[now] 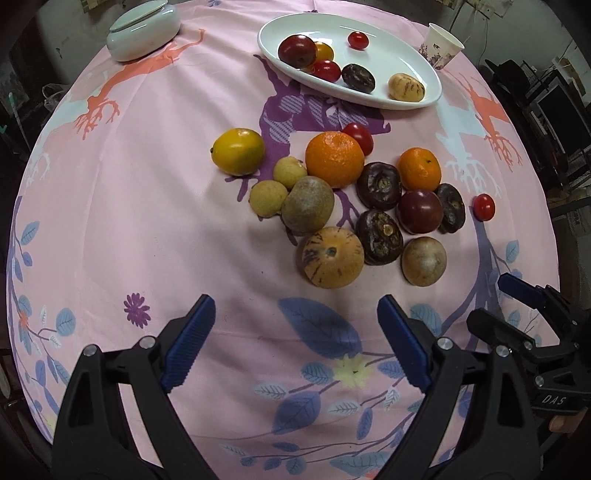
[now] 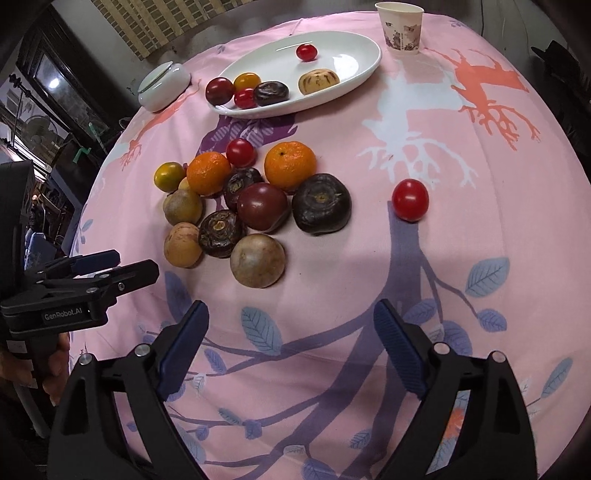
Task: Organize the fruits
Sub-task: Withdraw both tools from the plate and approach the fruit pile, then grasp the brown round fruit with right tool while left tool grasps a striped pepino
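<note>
Both hand-held grippers, left (image 1: 295, 328) and right (image 2: 291, 332), gape empty (fruit pile (image 1: 334, 199) beyond).

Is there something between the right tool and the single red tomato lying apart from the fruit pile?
Nothing visible. Only bare pink cloth lies between the open right tool and the lone red tomato; the fruit pile sits off to its left.

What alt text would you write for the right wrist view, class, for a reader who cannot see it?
The open right gripper hangs empty over a pink tablecloth, facing a cluster of fruit and one red tomato set apart. Beyond, a white oval plate holds six small fruits, near a paper cup.
</note>
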### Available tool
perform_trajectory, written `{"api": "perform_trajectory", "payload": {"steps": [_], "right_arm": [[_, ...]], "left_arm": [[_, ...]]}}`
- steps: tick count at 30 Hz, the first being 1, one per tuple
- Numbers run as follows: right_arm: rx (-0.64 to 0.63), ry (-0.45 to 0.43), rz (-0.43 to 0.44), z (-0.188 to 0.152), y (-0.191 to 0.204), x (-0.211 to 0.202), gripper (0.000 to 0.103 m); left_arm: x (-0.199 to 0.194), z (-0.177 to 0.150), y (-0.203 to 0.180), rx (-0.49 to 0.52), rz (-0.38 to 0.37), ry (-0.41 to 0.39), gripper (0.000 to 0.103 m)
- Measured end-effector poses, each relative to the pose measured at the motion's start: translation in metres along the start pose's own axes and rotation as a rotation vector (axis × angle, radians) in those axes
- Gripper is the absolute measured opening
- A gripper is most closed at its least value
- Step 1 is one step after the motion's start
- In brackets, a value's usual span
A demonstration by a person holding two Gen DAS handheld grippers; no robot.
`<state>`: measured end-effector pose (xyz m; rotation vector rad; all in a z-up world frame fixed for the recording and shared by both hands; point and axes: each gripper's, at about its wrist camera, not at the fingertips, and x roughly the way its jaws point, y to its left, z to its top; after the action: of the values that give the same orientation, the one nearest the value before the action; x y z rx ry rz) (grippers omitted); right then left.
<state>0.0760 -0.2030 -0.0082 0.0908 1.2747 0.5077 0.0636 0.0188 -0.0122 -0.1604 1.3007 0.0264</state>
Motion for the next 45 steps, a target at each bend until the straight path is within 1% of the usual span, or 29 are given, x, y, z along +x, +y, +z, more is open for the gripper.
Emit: {"api": "perform_trajectory", "payload": {"steps": [3,5,8,11,13,15,20,21,23,25,27,28,29,30,32,35,38,43,45], "right_arm": [[-0.067,-0.005,-0.026,-0.002,0.009,0.003,0.091],[-0.101,-0.020,-0.049,-0.003,0.015,0.005,0.091],[-0.091,-0.011,-0.037,0.000,0.017,0.012,0.091],[-0.064,0.019,-0.017,0.005,0.019,0.023,0.091],[-0.063,0.029,-0.005,0.008,0.022,0.030,0.091],[-0.073,0.034,0.003,0.012,0.026,0.035,0.087],[-0.116,0.033,-0.036,0.019,0.032,0.045,0.083],[-0.120,0.036,-0.040,0.019,0.032,0.047,0.081],[-0.132,0.044,-0.040,0.020,0.032,0.051,0.069],[-0.152,0.030,-0.046,0.020,0.033,0.052,0.068],[-0.162,0.022,-0.055,0.021,0.033,0.053,0.064],[-0.162,0.017,-0.064,0.021,0.033,0.052,0.053],[-0.162,0.014,-0.053,0.022,0.031,0.051,0.041],[-0.156,0.017,-0.038,0.023,0.030,0.050,0.039],[-0.143,0.009,-0.051,0.023,0.025,0.048,0.039],[-0.112,0.003,-0.045,0.021,0.016,0.040,0.039],[-0.098,0.001,-0.049,0.017,0.006,0.031,0.039],[-0.062,0.012,-0.053,0.006,-0.008,0.021,0.039],[-0.053,0.014,-0.049,0.003,-0.011,0.019,0.039]], "left_arm": [[-0.001,-0.004,-0.003,0.027,-0.012,-0.011,0.091],[-0.001,-0.006,-0.005,0.054,-0.003,-0.019,0.091],[0.001,-0.007,-0.006,0.071,0.000,-0.014,0.091],[0.004,-0.006,0.000,0.049,-0.008,-0.001,0.091],[0.006,-0.005,0.005,0.028,0.008,0.005,0.091],[0.007,-0.004,0.012,0.009,0.008,0.009,0.091],[0.010,-0.001,0.023,-0.026,0.002,0.015,0.091],[0.011,0.000,0.024,-0.030,0.002,0.016,0.091],[0.012,0.001,0.026,-0.037,0.002,0.016,0.091],[0.014,0.001,0.026,-0.036,0.009,0.019,0.091],[0.016,0.002,0.025,-0.031,0.013,0.028,0.091],[0.016,0.001,0.026,-0.030,0.013,0.030,0.091],[0.016,0.001,0.025,-0.029,0.011,0.030,0.091],[0.016,0.001,0.025,-0.028,0.009,0.030,0.091],[0.017,0.001,0.023,-0.020,0.010,0.032,0.091],[0.018,0.001,0.018,-0.009,0.011,0.030,0.091],[0.017,0.000,0.012,0.005,0.016,0.011,0.091],[0.022,0.003,0.000,-0.002,-0.048,-0.010,0.091],[0.029,0.006,-0.005,0.015,-0.041,0.006,0.089]]}}
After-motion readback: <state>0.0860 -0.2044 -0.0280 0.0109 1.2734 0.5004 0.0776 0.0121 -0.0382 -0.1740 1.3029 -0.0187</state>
